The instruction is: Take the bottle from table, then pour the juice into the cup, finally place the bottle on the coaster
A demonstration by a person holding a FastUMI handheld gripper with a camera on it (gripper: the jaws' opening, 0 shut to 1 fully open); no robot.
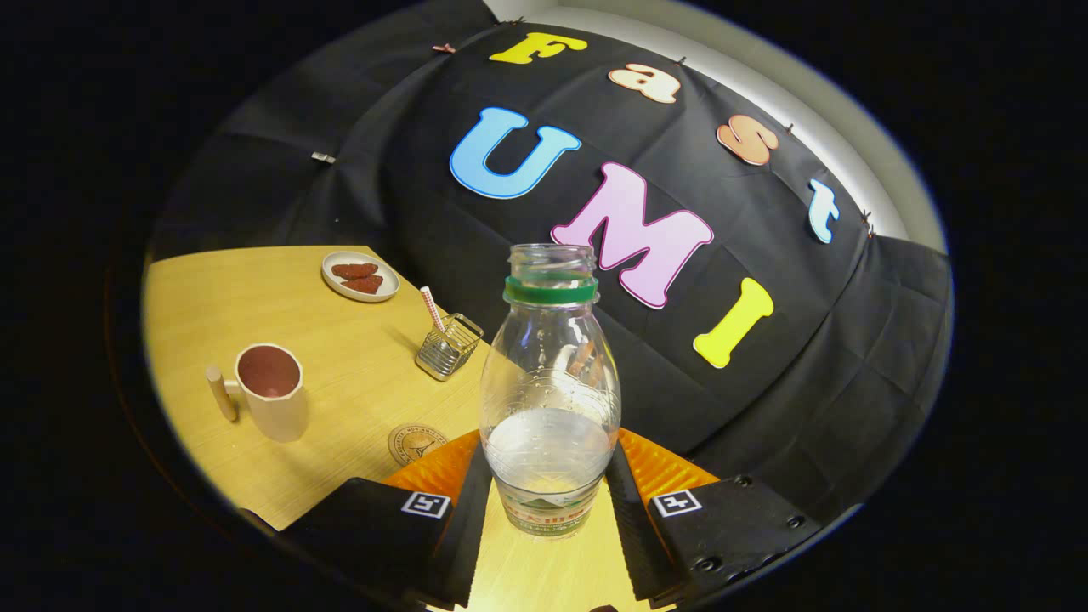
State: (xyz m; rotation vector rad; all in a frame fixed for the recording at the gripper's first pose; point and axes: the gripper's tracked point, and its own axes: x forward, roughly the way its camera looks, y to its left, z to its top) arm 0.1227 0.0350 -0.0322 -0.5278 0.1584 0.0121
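- the cup (272, 389) stands on the table (255, 289) well off to the left of the fingers and a little beyond them, upright, its mouth open upward and a peg handle on its left side.
- the coaster (416, 443) lies flat on the table between the cup and the fingers, just ahead of the left finger, bare.
- further back sit a small plate (360, 276) with reddish pieces and a wire basket (449, 346) holding a striped straw.
- the bottle (550, 395) stands between the fingers, its long axis upright, cap off, neck ringed in green, with clear liquid low in the body.
- the gripper (548, 489) is closed to the bottle's width, a pad pressing each side of the lower body; it looks a firm hold.
- judgement: the pour calls for a carry left toward the cup, then a tilt of the neck over its mouth.
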